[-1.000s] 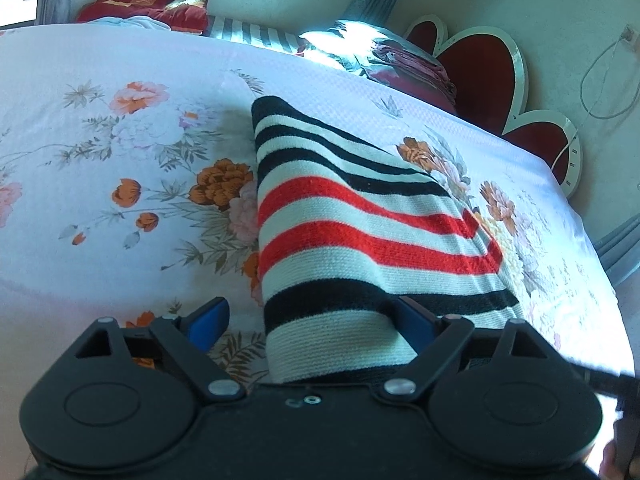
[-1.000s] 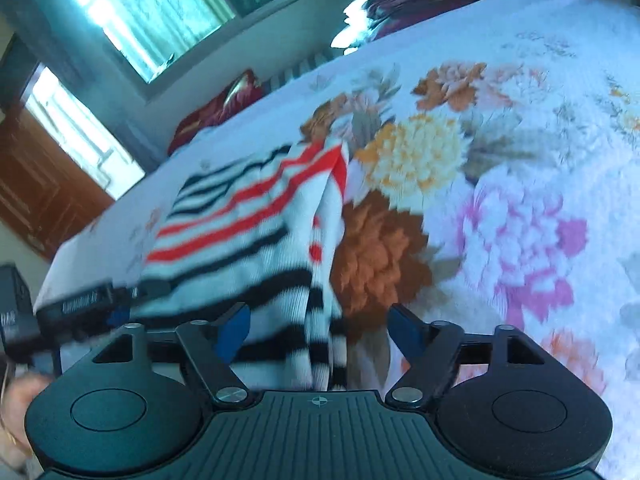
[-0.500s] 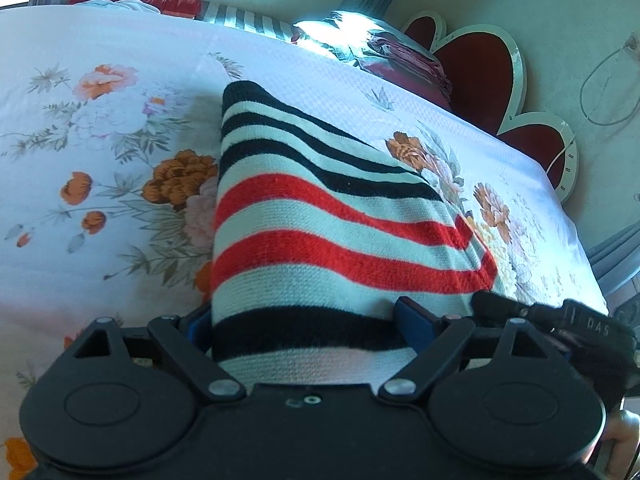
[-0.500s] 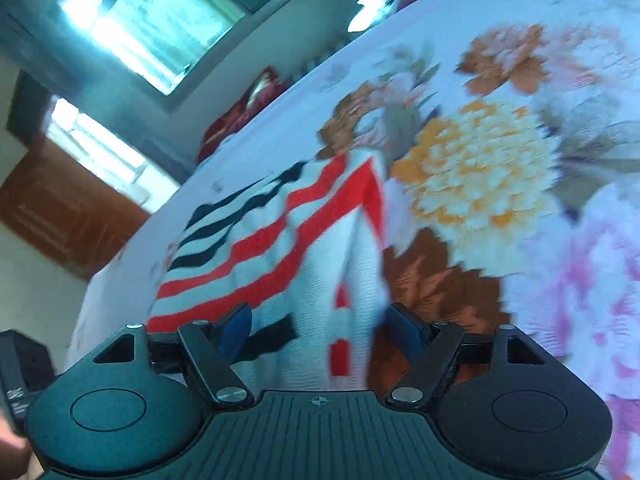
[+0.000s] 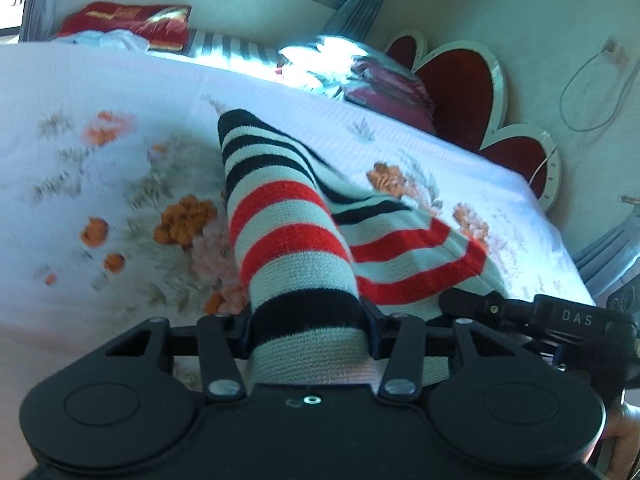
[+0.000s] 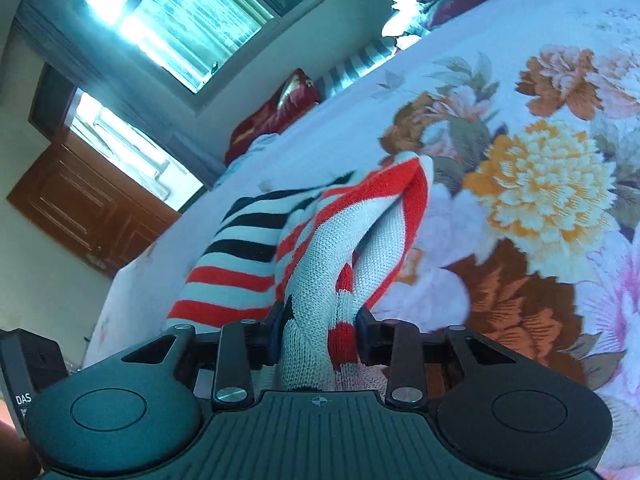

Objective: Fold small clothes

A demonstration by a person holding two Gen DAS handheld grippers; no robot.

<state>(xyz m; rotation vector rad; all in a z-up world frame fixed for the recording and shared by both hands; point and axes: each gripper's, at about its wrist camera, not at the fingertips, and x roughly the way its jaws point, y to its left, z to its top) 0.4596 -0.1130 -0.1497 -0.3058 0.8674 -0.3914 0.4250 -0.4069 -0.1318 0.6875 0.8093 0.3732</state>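
A small knitted garment (image 5: 296,236) with white, black and red stripes lies on the floral bedsheet (image 5: 100,200). My left gripper (image 5: 306,328) is shut on its near left edge, and the cloth bunches up between the fingers. My right gripper (image 6: 320,328) is shut on the garment's near right edge (image 6: 320,280), where the cloth is gathered into a thick fold. The right gripper's body shows at the right of the left wrist view (image 5: 552,316). The near edge of the garment is raised off the bed.
Red pillows (image 5: 128,24) and a dark bundle of bedding (image 5: 380,80) lie at the far end of the bed. A red heart-shaped headboard (image 5: 460,84) stands at the right. A window (image 6: 192,20) and a wooden door (image 6: 88,208) are beyond the bed.
Both grippers moved forward over the garment's near edge and closed on it. The cloth now bunches between the fingers and its near edge has lifted.
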